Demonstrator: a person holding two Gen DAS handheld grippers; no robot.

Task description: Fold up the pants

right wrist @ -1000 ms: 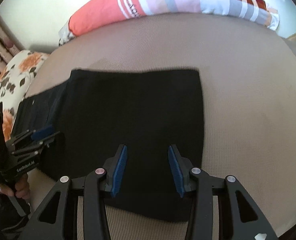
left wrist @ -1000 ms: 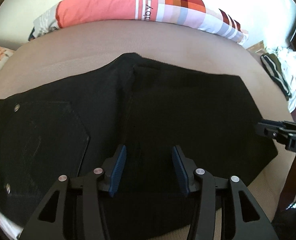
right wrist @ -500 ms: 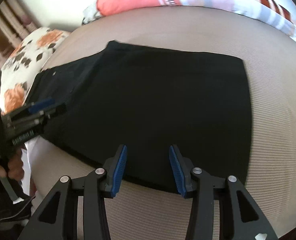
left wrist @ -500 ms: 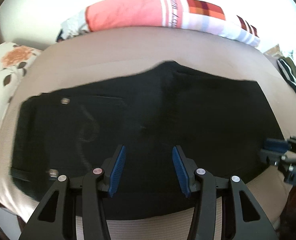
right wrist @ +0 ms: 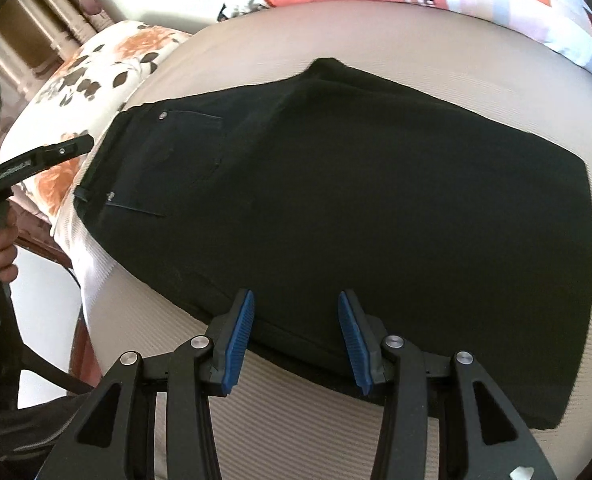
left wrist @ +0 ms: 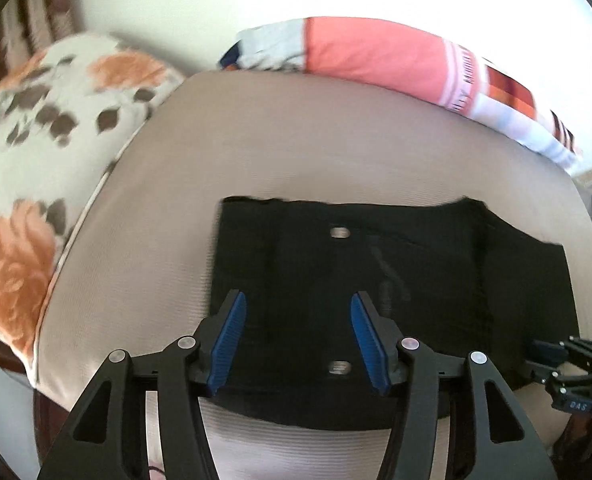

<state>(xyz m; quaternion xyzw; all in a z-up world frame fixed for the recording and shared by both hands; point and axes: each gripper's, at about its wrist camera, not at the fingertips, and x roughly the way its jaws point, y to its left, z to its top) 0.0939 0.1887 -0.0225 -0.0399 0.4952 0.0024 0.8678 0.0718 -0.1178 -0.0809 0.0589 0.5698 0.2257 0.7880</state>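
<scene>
Right wrist: flat black pants [right wrist: 375, 200], ribbed beige mattress [right wrist: 495, 80], blue-padded right claw [right wrist: 294, 340] agape.

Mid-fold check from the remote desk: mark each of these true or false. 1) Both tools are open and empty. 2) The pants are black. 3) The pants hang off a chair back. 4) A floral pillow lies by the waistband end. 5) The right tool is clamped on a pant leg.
1) True: the left tool and the right tool both stand open and hold nothing.
2) True: the pants are black.
3) False: they lie flat on the beige mattress.
4) True: the floral pillow sits beside the waistband end with the pocket rivets.
5) False: it is open over the near edge of the pants, gripping nothing.
</scene>
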